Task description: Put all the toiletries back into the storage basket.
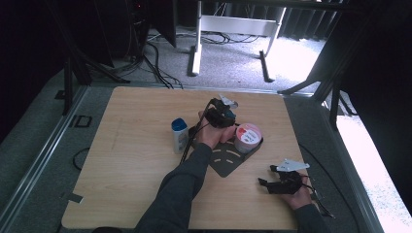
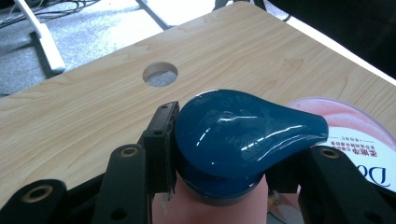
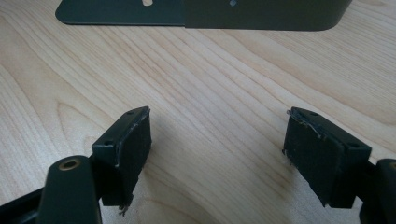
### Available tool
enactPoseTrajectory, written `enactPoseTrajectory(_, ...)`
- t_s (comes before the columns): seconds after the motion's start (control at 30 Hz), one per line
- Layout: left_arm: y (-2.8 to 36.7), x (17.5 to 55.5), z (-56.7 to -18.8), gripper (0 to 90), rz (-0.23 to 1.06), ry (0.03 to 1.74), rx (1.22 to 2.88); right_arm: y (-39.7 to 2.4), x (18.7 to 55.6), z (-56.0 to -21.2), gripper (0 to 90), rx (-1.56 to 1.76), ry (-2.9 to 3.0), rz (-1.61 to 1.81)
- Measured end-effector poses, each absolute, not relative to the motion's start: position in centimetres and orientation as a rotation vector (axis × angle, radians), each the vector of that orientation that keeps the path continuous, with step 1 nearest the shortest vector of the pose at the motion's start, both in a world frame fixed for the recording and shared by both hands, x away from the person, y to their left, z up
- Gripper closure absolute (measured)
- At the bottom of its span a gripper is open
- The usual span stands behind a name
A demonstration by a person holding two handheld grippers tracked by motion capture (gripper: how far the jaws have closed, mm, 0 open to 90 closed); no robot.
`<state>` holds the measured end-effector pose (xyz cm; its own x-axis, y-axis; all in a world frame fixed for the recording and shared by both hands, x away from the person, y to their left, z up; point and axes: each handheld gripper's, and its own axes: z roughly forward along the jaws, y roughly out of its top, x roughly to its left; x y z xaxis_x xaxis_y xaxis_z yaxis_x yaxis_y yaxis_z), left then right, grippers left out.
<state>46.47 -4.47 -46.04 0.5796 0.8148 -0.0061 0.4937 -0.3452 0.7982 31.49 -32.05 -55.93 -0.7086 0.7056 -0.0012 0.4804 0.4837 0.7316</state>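
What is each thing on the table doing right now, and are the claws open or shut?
Left claw: shut on the pink bottle's dark blue cap.
Pink bottle with dark blue cap: upright, cap on, held.
Right claw: open, holding nothing, low over the wooden table.
White bottle with blue cap: standing upright, untouched.
Round pink tub: upright, lid on.
Black metal plate: lying flat.

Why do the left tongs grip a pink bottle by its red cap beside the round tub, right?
Not quite: the cap is dark blue, as the left gripper view shows. The rest holds: the left tongs grip the pink bottle by it, beside the round tub.
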Motion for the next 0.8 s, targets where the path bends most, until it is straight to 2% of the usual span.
enactPoseTrajectory(0.8, -5.49, 46.34, -46.13, 52.7, 0.541, 1.08, 1.985, -32.05, 31.49, -55.93, 22.9, 1.003, 2.432, 1.057)
